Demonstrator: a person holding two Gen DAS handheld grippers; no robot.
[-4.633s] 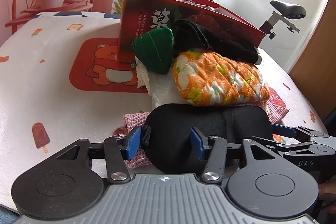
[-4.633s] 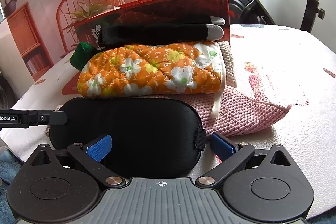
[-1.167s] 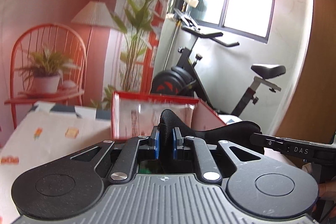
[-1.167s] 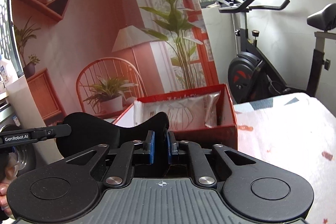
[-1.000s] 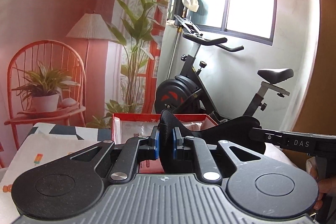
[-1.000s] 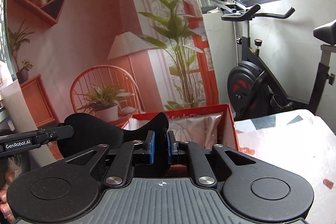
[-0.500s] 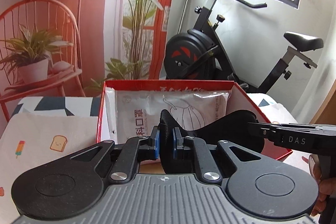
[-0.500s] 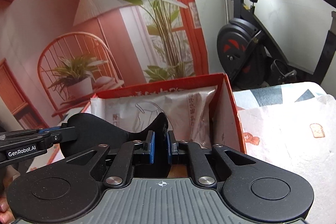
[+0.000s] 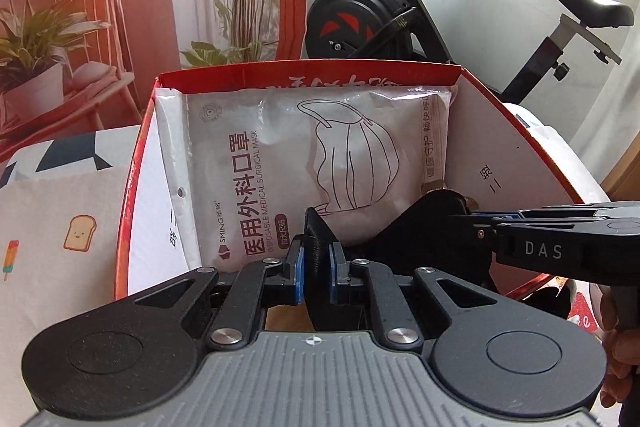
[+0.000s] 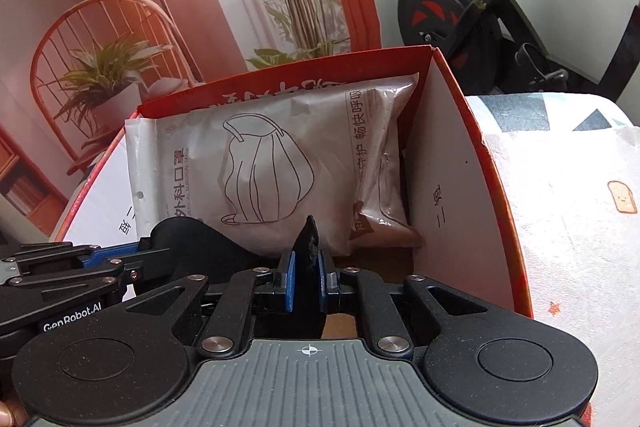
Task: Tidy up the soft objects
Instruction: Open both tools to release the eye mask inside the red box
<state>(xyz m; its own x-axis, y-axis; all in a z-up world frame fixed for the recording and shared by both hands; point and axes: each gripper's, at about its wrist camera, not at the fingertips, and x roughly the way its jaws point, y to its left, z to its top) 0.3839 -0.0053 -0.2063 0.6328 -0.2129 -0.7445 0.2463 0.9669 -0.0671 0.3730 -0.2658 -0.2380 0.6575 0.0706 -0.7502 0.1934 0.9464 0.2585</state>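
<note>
A black sleep mask hangs between both grippers over the open red box. My left gripper is shut on one end of the mask. My right gripper is shut on the other end. Both sit at the box's near edge, inside its opening. A white pack of surgical masks leans against the box's back wall. The right gripper also shows in the left wrist view, the left gripper in the right wrist view.
The box stands on a white patterned tablecloth, which also shows at the right. An exercise bike stands behind the table. A brownish packet lies beside the mask pack in the box.
Both grippers lifted the sleep mask off the pile, carried it forward and tilted down. The box interior now fills the views and the mask sits lower, within the box opening.
</note>
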